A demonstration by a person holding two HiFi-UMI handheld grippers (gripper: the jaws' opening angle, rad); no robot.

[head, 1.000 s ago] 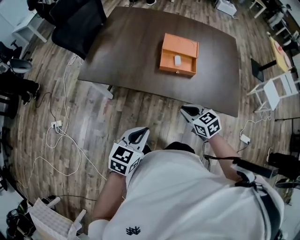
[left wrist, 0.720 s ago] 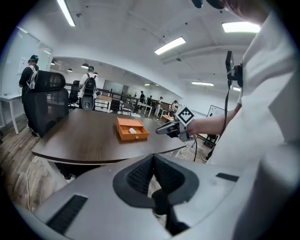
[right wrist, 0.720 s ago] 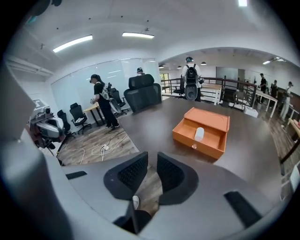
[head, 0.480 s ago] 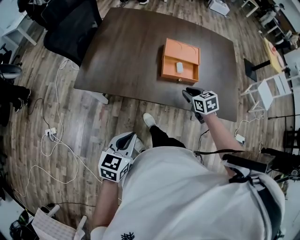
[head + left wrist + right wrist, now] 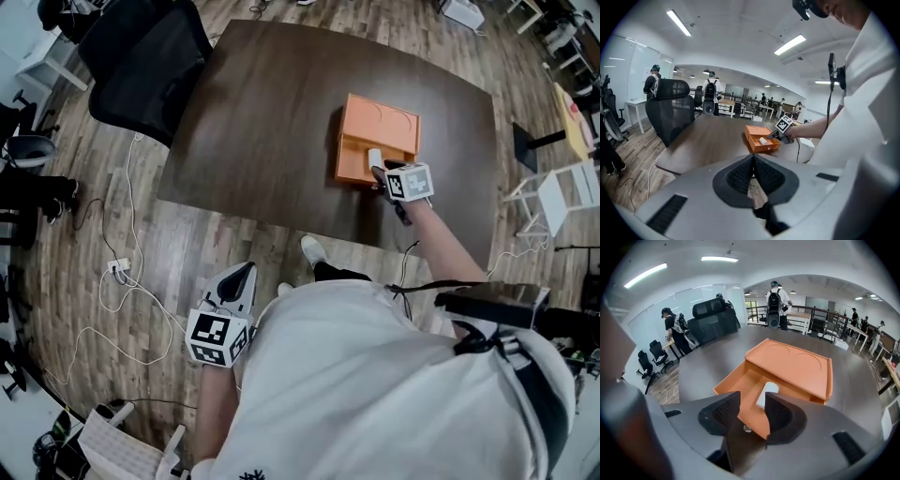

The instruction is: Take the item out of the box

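Surroundings: a black office chair [image 5: 141,66] stands at the far left corner of the dark brown table [image 5: 262,112]. White cables [image 5: 141,286] trail over the wooden plank floor [image 5: 187,253], and a white chair [image 5: 561,183] stands off the table's right end.
Task's thing: a small rounded white item [image 5: 767,393] lies in the pulled-out drawer tray of the flat orange box [image 5: 797,364], which sits alone towards the table's right side.
In the way: the tray's front wall, bearing what seems to be a small metal knob [image 5: 747,429], lies between the right gripper [image 5: 752,416] and the item.
Right gripper: its jaws have just been opening. They stand wide apart above the tray's near edge, pressing on nothing, with the item beyond the gap.
Left gripper [image 5: 753,168]: jaws together and empty, held off the table over the floor beside the person's body.
Hidden: in the head view the right gripper covers part of the item, and the person's white shirt [image 5: 375,394] blocks the floor beneath.
Hard to make out: distant people [image 5: 774,303] appear small in both gripper views, and the shirt fills the right side of the left gripper view.
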